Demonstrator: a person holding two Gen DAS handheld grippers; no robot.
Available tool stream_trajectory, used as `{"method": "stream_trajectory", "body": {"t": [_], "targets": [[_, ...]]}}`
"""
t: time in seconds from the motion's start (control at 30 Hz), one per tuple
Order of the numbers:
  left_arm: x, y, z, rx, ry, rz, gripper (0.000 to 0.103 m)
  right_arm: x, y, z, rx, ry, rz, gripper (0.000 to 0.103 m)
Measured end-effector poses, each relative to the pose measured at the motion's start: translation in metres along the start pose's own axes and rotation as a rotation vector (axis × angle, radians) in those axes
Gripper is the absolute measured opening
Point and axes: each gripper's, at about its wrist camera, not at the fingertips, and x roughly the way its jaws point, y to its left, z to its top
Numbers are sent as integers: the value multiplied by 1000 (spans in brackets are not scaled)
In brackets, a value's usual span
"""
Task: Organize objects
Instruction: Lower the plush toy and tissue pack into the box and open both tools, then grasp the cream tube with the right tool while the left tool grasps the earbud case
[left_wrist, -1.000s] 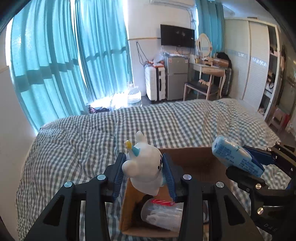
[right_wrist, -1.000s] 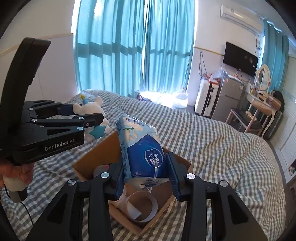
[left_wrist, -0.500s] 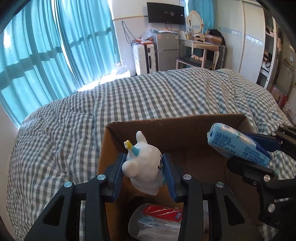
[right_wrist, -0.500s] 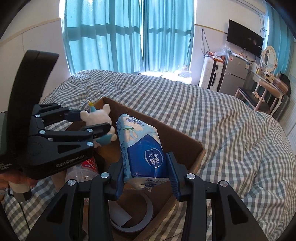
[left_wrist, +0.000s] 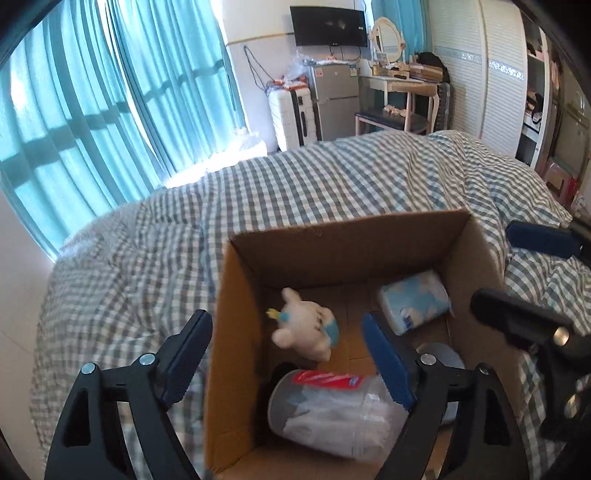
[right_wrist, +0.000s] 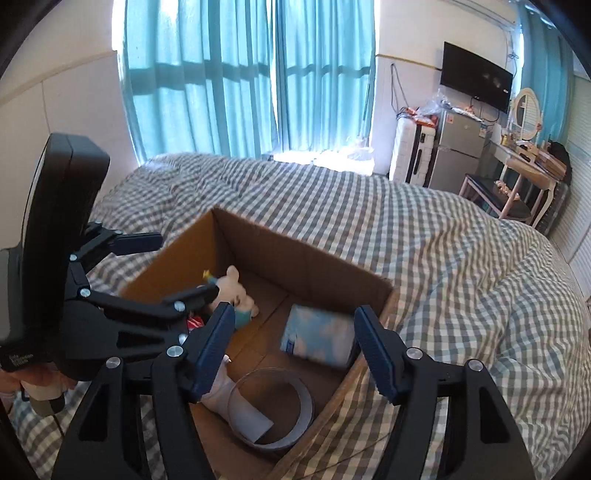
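An open cardboard box sits on the checked bed. Inside it lie a white plush toy, a blue tissue pack, a clear plastic tub with a red label and a grey tape roll. My left gripper is open and empty above the box's left wall. My right gripper is open and empty above the box's near right side; it also shows at the right edge of the left wrist view.
The grey-and-white checked duvet covers the bed all round the box. Teal curtains hang behind. A white suitcase, a small fridge, a desk with a chair and a wardrobe stand at the far wall.
Both grippers have opened. The plush toy and the tissue pack have dropped out of them and now lie in the box. Both grippers have tilted down over the box.
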Motion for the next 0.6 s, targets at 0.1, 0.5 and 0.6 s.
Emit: {"method": "stream_trajectory", "body": {"t": [0.1, 0.5, 0.6], "targets": [[-26, 0, 2, 7, -20, 22, 87, -31, 1, 4, -17, -41, -43, 67], [-161, -5, -15, 2, -136, 16, 99, -187, 34, -5, -79, -193, -72, 70], [-185, -8, -35, 8, -152, 12, 99, -213, 52, -22, -125, -189, -58, 71]]}}
